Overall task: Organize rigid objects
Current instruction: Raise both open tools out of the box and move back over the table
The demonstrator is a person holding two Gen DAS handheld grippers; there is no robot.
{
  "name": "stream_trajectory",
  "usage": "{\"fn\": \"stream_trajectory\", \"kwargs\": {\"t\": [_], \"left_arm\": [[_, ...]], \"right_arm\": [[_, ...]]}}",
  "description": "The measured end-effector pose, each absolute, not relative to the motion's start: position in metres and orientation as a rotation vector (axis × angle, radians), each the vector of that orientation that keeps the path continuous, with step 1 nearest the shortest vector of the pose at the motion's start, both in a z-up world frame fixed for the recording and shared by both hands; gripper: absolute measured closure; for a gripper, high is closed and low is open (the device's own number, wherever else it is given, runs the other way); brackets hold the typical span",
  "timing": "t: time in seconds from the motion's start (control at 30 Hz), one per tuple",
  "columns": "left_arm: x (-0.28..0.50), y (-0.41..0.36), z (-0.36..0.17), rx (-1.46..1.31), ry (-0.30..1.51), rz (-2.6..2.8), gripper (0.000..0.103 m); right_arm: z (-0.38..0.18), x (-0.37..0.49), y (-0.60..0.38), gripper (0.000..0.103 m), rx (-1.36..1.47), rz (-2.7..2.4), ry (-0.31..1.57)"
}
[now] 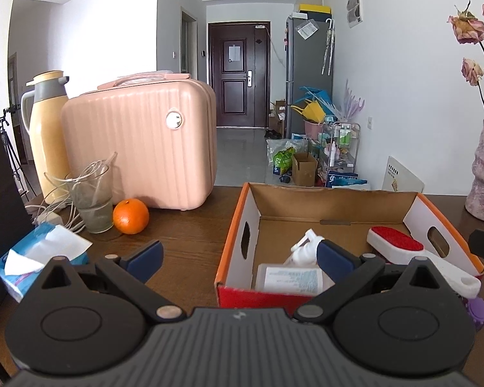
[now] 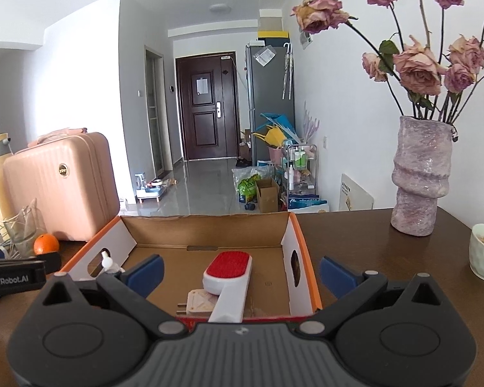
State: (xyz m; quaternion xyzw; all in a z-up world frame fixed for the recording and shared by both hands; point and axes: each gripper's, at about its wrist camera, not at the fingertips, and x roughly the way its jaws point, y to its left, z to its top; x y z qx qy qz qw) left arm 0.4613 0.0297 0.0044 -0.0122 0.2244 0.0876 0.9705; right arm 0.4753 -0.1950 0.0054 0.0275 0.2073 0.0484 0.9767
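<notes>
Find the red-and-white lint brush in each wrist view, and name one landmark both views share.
Left wrist view: the lint brush lies at the right side of the cardboard box, past the left tongs.
Right wrist view: the lint brush lies mid-box, between the fingers of the right tongs.
Shared landmark: the dark door.
</notes>
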Motion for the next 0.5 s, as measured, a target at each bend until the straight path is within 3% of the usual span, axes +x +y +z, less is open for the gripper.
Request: {"fn": "stream_trajectory", "kwargs": {"t": [0.5], "left_arm": [[0.400,0.031,-0.006,-0.022,0.457,0.166,0.000]], "right_arm": [[-0.006,0.418,-0.193,0.000,0.063,0.144,0.418]]}}
